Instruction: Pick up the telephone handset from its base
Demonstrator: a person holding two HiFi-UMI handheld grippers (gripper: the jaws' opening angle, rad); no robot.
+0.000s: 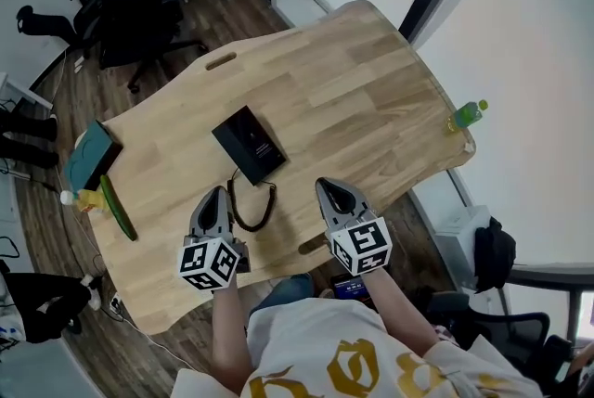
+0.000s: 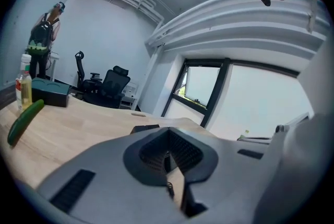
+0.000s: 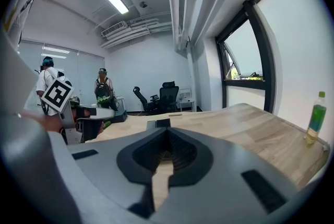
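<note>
One telephone point(image 1: 249, 144), cucumber point(image 1: 118, 208), teal box point(image 1: 90, 155), green bottle point(image 1: 467, 115)

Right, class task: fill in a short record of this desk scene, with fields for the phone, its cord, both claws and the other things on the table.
table: light wood
phone: black, mid-table, beyond both claws, untouched
cord: coiled loop, between phone and near edge
left claw: shut, empty, just left of cord
right claw: shut, empty, right of cord
cucumber: by left edge
box: teal, left edge, beyond cucumber
bottle: green, right edge
</note>
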